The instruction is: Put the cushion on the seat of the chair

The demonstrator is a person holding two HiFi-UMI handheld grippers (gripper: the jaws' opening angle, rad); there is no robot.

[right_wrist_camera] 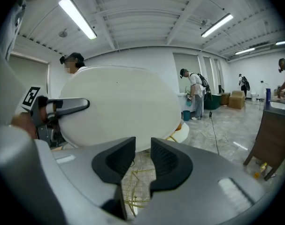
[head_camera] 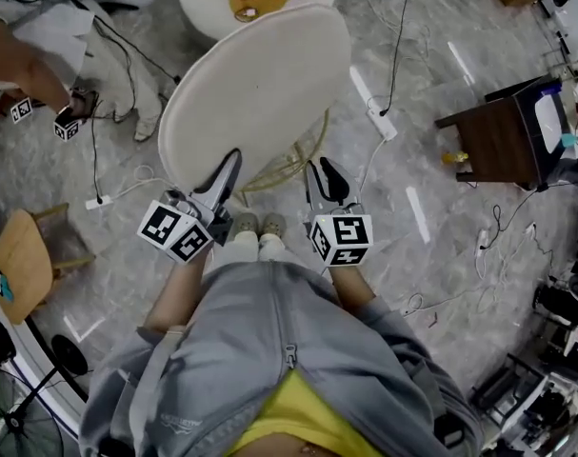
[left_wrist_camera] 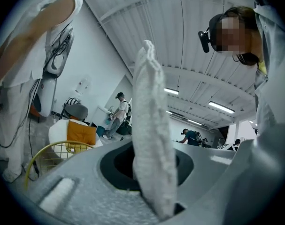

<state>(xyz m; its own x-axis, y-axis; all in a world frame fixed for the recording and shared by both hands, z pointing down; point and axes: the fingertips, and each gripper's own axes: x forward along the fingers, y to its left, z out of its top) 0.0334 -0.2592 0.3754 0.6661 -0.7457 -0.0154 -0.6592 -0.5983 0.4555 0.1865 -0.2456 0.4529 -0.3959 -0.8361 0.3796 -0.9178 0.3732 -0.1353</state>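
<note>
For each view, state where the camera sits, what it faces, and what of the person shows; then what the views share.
Head view: on the person's head, facing steeply down at the cushion over the chair; torso, shoes, left gripper and right gripper show.
Left gripper view: on the left gripper, facing along jaws clamped on the cushion's edge; the person's headset shows.
Right gripper view: on the right gripper, facing the cushion past parted, empty jaws; the left gripper shows.
Shared: all three show the cushion.

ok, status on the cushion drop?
Left tongs clamped on cushion edge; right tongs open, empty. Cushion over chair's wire seat, not seen settled. Floor cables beside chair, not in the way.
</note>
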